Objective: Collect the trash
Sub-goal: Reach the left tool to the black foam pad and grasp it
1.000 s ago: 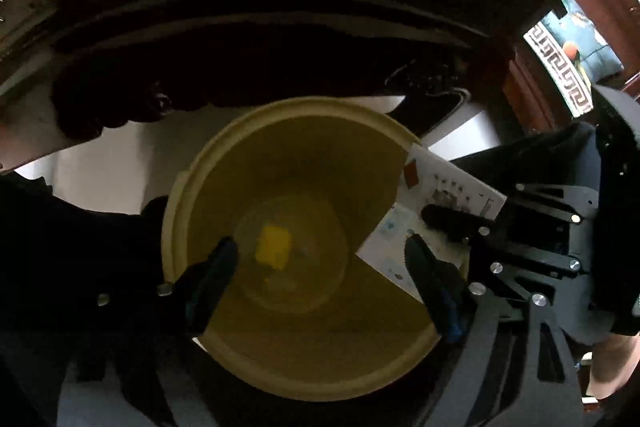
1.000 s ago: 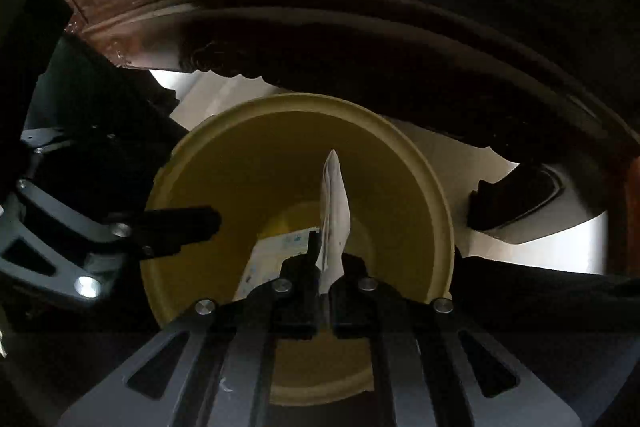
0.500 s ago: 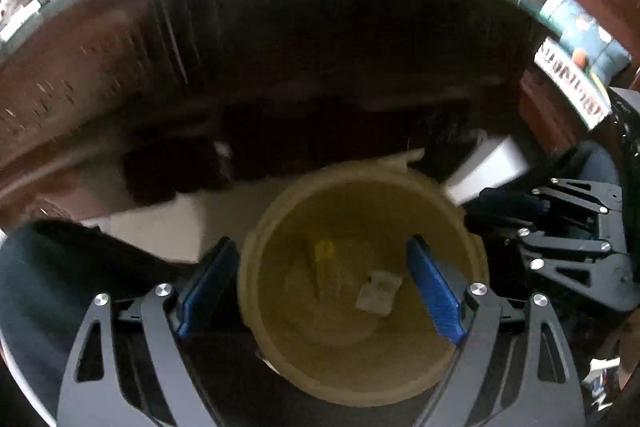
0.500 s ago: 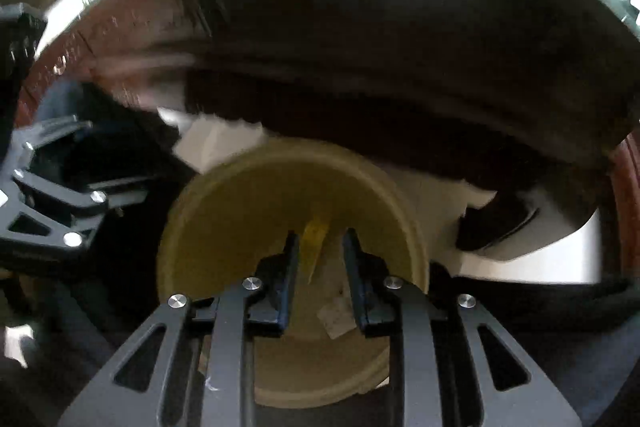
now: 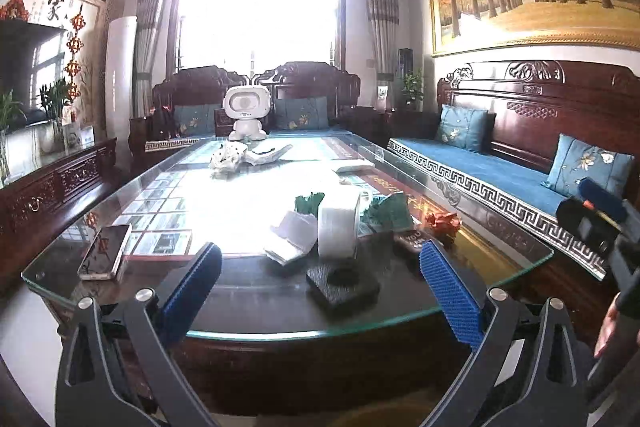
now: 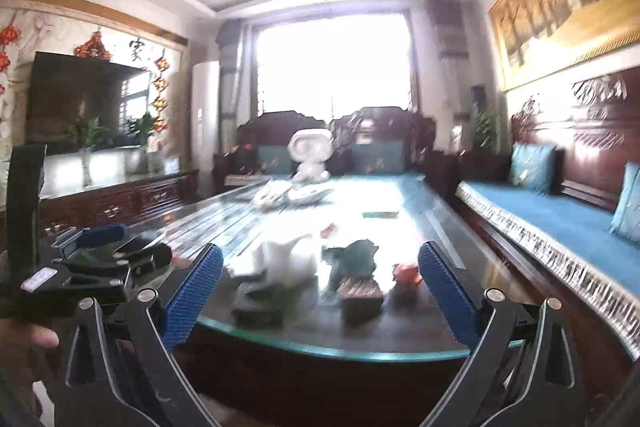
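Long glass-topped dark wood table (image 5: 132,187), trash at near end: white crumpled paper (image 5: 294,227), green crumpled wrappers (image 5: 390,209), red crumpled wrapper (image 5: 442,221). Left tool (image 5: 320,281) and right tool (image 6: 320,285): jaws just opened, now apart, empty. Risk: smooth glass lets light scraps skid away; black phone (image 5: 105,251) grabbed wrongly.

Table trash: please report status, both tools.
Left tool open, empty. Right tool open, empty, jaws just opened. Green wrapper, red wrapper, crumpled paper on glass table. Nothing blocking.
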Available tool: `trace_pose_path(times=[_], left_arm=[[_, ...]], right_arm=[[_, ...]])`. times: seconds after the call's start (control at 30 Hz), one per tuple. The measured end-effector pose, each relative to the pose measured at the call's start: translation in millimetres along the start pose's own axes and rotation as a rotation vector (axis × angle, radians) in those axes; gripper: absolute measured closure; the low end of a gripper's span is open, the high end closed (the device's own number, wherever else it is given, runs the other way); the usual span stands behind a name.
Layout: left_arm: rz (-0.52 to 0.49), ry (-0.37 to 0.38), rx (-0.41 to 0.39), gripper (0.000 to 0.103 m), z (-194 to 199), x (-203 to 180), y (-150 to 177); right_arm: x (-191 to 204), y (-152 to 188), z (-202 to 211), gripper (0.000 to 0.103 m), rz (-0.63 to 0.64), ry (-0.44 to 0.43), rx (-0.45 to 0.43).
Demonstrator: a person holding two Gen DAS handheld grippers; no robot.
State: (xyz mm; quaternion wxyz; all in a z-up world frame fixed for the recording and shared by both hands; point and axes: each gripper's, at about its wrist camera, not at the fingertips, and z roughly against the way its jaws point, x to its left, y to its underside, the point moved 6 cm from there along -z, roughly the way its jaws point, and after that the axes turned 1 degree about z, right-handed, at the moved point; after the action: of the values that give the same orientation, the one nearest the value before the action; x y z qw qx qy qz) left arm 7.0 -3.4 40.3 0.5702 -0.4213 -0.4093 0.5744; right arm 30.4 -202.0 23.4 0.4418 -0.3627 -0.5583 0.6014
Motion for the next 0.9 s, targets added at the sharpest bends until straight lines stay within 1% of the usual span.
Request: trace_pose_path(times=[0.07,0.17,0.27,0.47,0.57,0.8,0.9], left_arm=[[-0.003,-0.005,0.036,0.004,-8,-7,1],[0.008,-0.012,0.068,0.004,-15,-8,12],[0.014,-0.024,0.081,0.004,-24,-10,18],[0.001,-0.052,0.092,0.004,-39,-13,21],[0.009,-0.07,0.111,0.004,-50,-9,26],[0.042,-0.172,0.221,0.004,-93,18,54],[0.042,-0.198,0.269,0.004,-113,24,65]], right_arm=[[-3,1,-4,0.008,-0.019,-0.012,0.005],[-9,8,-12,0.008,-0.033,-0.012,0.025],[-7,15,-18,0.008,-0.031,-0.001,0.046],[-22,21,-33,0.008,-0.06,0.046,0.093],[-28,26,-39,0.008,-0.094,0.035,0.106],[-27,38,-46,0.008,-0.083,0.01,0.13],[-27,42,-51,0.008,-0.079,-0.002,0.145]])
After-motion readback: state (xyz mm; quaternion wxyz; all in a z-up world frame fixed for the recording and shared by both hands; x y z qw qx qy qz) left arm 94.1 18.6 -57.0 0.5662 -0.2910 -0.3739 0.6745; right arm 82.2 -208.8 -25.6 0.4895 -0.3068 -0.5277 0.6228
